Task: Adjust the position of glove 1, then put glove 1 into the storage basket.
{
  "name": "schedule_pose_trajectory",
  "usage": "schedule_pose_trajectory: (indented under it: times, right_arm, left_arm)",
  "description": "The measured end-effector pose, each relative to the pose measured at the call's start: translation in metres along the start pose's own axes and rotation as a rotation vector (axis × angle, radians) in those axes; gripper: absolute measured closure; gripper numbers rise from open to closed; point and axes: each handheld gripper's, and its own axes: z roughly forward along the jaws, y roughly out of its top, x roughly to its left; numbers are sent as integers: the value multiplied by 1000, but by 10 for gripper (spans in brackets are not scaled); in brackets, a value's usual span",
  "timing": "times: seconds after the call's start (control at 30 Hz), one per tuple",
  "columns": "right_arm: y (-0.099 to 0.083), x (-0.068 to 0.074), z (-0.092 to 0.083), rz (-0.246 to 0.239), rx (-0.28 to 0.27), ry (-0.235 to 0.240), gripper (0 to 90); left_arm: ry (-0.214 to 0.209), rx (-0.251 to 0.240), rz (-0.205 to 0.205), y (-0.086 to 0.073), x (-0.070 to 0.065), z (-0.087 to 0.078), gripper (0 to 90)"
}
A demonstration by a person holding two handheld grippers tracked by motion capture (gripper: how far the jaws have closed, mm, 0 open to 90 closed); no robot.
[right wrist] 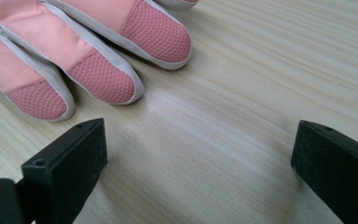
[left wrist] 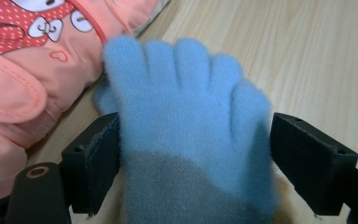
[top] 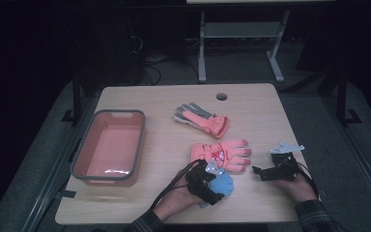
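Near the front edge of the tabletop (top: 251, 104) we've got the blue glove (left wrist: 186, 121) lying between our left gripper's (top: 221, 186) fingers, which are spread wide with only the left one touching the fabric. It sits just beside the pink glove (top: 221, 153). Our right gripper (top: 257, 170) rests nearby, fingers wide too, nothing between them.
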Motion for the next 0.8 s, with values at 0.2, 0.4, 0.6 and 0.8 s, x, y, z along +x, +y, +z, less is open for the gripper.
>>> schedule_pose_trajectory:
  times: [0.2,0.4,0.6,0.8]
  right_arm:
    - [0,0,0,0,0,0,29]
    - [0,0,0,-1,0,0,29]
    - [0,0,0,0,0,0,29]
    - [0,0,0,2,0,-2,29]
  left_arm:
    - [25,6,27,-2,-2,1,219]
    - [29,-2,32,-4,-2,-2,313]
    - [2,4,56,-4,-2,-5,506]
    - [-39,0,51,-3,-4,-5,670]
